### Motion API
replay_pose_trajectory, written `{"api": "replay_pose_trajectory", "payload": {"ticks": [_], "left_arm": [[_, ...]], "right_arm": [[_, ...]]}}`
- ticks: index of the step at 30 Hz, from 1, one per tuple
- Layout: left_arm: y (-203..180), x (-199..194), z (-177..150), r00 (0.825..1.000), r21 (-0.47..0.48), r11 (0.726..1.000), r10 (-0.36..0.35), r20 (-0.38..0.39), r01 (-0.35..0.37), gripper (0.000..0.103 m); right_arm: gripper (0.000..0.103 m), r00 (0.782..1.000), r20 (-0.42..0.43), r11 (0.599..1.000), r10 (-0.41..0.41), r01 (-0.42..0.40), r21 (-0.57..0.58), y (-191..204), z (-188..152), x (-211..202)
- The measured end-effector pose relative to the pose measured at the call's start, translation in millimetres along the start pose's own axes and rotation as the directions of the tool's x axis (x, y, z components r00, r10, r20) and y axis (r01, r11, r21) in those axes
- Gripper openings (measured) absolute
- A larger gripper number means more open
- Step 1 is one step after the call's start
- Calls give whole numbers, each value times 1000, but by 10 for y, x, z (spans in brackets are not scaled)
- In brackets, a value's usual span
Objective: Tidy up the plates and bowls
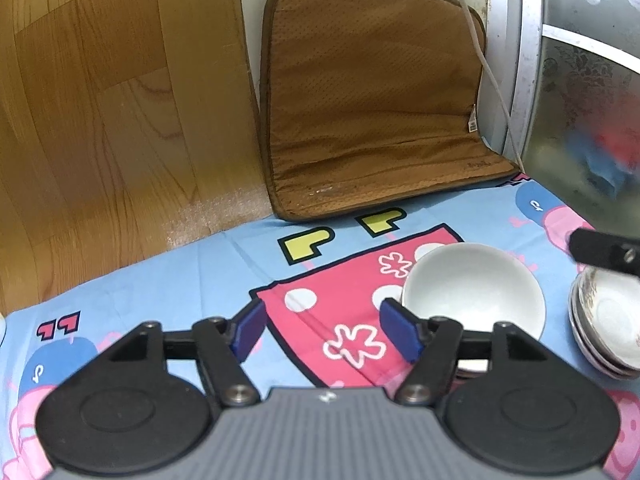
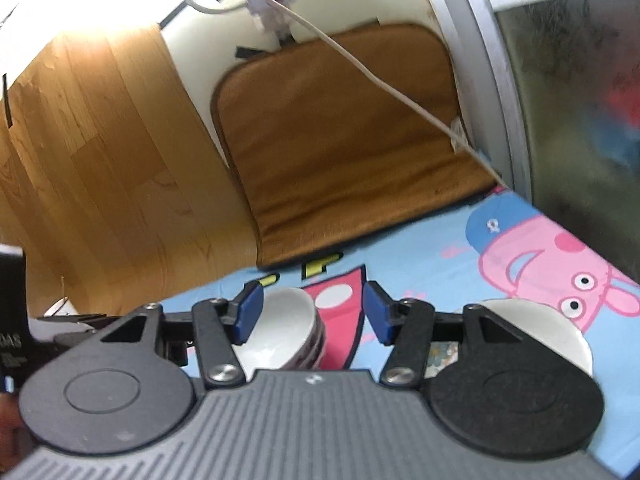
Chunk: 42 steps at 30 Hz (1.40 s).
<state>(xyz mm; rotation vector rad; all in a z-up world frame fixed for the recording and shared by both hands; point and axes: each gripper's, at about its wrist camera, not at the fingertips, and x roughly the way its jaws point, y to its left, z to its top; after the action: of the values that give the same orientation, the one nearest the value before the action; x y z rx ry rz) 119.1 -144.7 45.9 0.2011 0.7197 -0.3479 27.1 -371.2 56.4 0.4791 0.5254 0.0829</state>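
Hovering spread and empty: left tongs point(image 1: 323, 330) beside plain white ceramic bowl point(image 1: 474, 290); right tongs point(image 2: 313, 315) over stacked patterned bowls point(image 2: 286, 334), mid cartoon-pig bedsheet point(image 1: 160, 280). No legible labels.

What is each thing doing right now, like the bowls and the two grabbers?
left gripper: open, holding nothing.
right gripper: open, holding nothing.
white bowl: upright, empty, alone on the cloth.
stack of patterned bowls: nested, upright, top one empty.
cartoon cloth: spread flat.
brown cushion: leaning against the wall.
white cable: hanging across the cushion.
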Motion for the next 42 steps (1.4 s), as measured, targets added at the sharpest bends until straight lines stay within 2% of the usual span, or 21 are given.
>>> {"api": "replay_pose_trajectory", "payload": {"ticks": [2,8,12,16,20,26,28,29,33,37,40,42], "left_arm": [[4,2,-3,1000,4,1000,4,9,-4,78],[24,-22,-34,1000,-11,1000,1,7,-1,79],[13,-131,-125,999,-4,1000,2,38,-2,87],[-8,-242,-239,998,26,1000,0,55,-2,87],[22,-332,-331,998,36,999,-4,68,2,87],[88,-464,-462,996,37,999,-17,83,14,87],[117,-497,-492,996,39,999,-30,84,27,92],[135,-509,-501,996,40,999,-37,85,34,97],[182,-575,-493,993,53,997,-60,101,55,102],[235,-550,-349,992,48,993,-110,65,107,102],[315,-452,-169,985,-9,985,-171,18,171,97],[346,-357,-66,973,-59,972,-228,-26,226,87]], "right_arm": [[58,1000,-16,1000,5,-5,15,-45,47,-32],[59,998,55,999,15,-17,35,11,-88,-247],[64,990,138,1000,-9,5,25,201,-376,-388],[64,980,190,999,-53,50,21,420,-748,-473],[64,984,161,998,-70,70,6,569,-935,-469],[64,984,155,996,-88,88,3,702,-994,-525],[66,983,160,996,-89,91,-6,747,-993,-539],[66,983,161,996,-87,90,-12,769,-995,-546],[69,985,158,996,-72,79,-41,809,-930,-558],[69,996,83,995,-29,36,-92,741,-592,-505],[69,1000,-14,994,-22,20,-108,605,-181,-383],[69,996,-86,995,-28,20,-95,494,54,-257]]}}
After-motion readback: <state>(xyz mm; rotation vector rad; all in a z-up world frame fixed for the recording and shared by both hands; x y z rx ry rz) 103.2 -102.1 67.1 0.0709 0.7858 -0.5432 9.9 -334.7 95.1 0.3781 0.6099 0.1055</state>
